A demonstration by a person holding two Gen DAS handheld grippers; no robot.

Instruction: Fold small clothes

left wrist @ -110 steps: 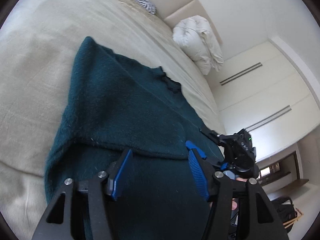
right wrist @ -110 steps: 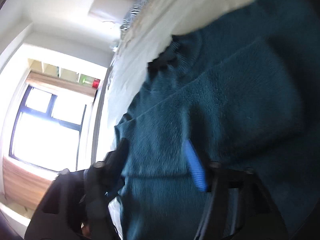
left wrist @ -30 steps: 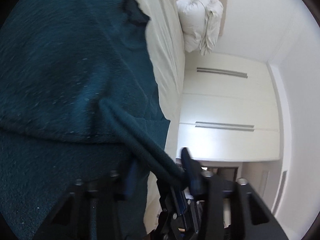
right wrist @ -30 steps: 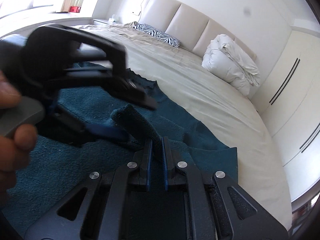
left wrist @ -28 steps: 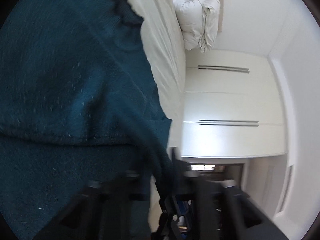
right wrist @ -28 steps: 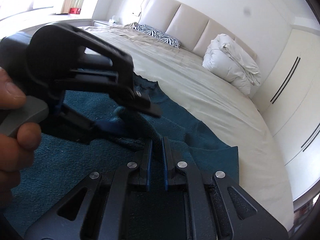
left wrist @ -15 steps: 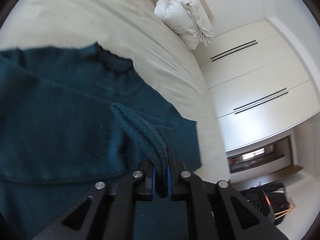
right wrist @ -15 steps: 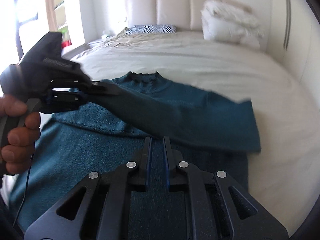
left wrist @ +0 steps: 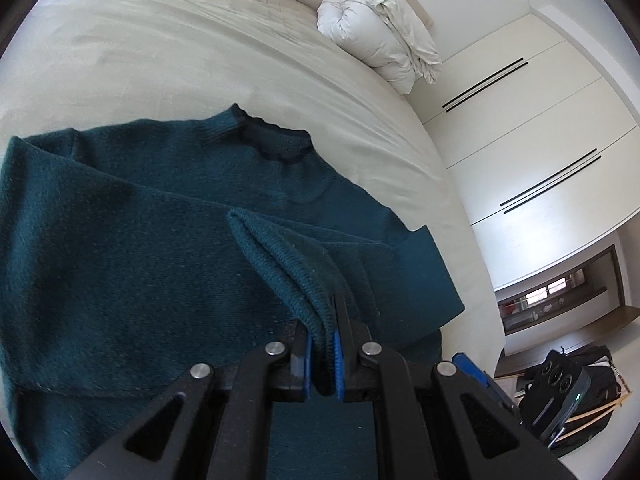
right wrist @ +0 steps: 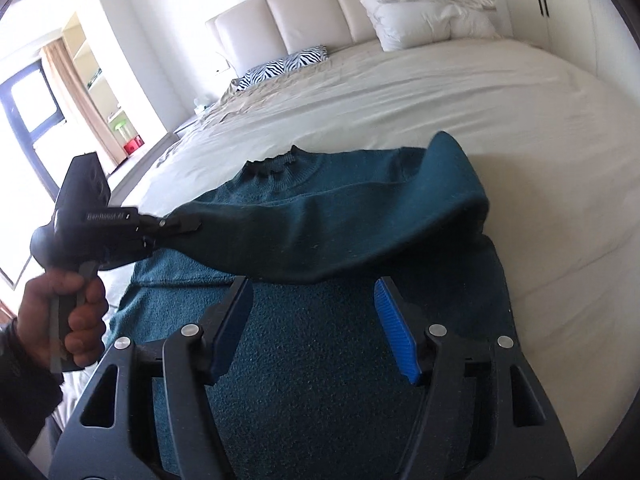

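Right gripper (right wrist: 314, 322) has let go since half a second back, pads now spread wide over the sweater body. Bed (right wrist: 400, 96): cream sheet, white duvet (right wrist: 428, 0) bundled at the far end. Teal sweater (right wrist: 320, 360) lies flat on the near part, collar pointing far. Left gripper (left wrist: 322, 354) is clamped on the sleeve (right wrist: 340, 232), apparently at the cuff, and holds it lifted across the chest toward the left.

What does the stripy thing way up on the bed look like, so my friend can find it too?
Start at the big cream bed and look toward its padded headboard. There, left of the bundled white duvet, lies a long zebra-print pillow. It is the only thing with black and white stripes; everything around it is plain cream or white.
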